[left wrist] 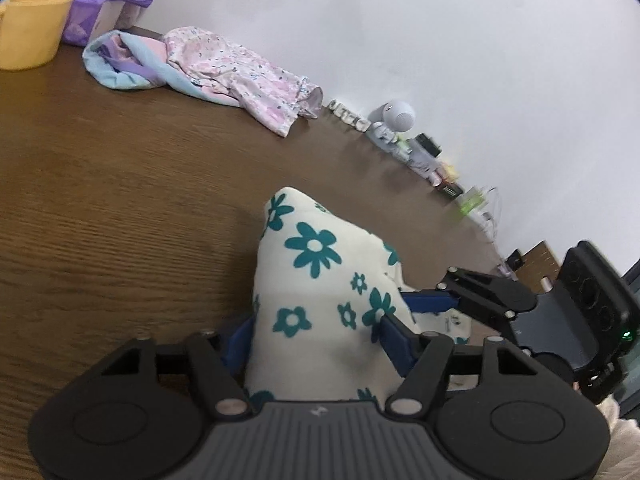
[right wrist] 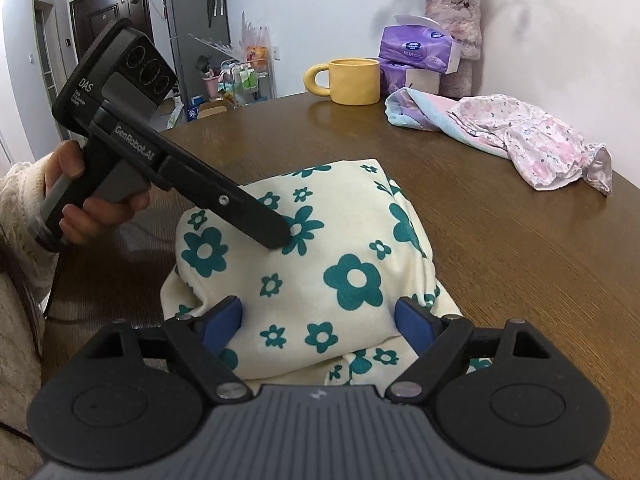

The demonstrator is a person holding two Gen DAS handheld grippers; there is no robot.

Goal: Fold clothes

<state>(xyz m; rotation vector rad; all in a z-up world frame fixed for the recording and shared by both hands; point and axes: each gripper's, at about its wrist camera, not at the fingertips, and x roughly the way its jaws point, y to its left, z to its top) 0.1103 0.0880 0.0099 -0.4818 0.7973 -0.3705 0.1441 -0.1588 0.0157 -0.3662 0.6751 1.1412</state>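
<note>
Flowered cloth [right wrist: 320, 264] lay bunched on brown table [right wrist: 520, 240]. Left gripper [left wrist: 316, 336] closed partway around a fold, right gripper [right wrist: 320, 320] wide, cloth between. Mug [right wrist: 354, 80] handle seen only from right; hand [right wrist: 84, 200] too.

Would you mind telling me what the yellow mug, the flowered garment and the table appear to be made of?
The yellow mug looks like glazed ceramic: thick walls, a soft sheen. The flowered garment looks like soft matte knit or fleece: it bunches in rounded folds. The table looks like brown wood or wood-grain veneer, semi-gloss: visible grain and faint reflections.
</note>
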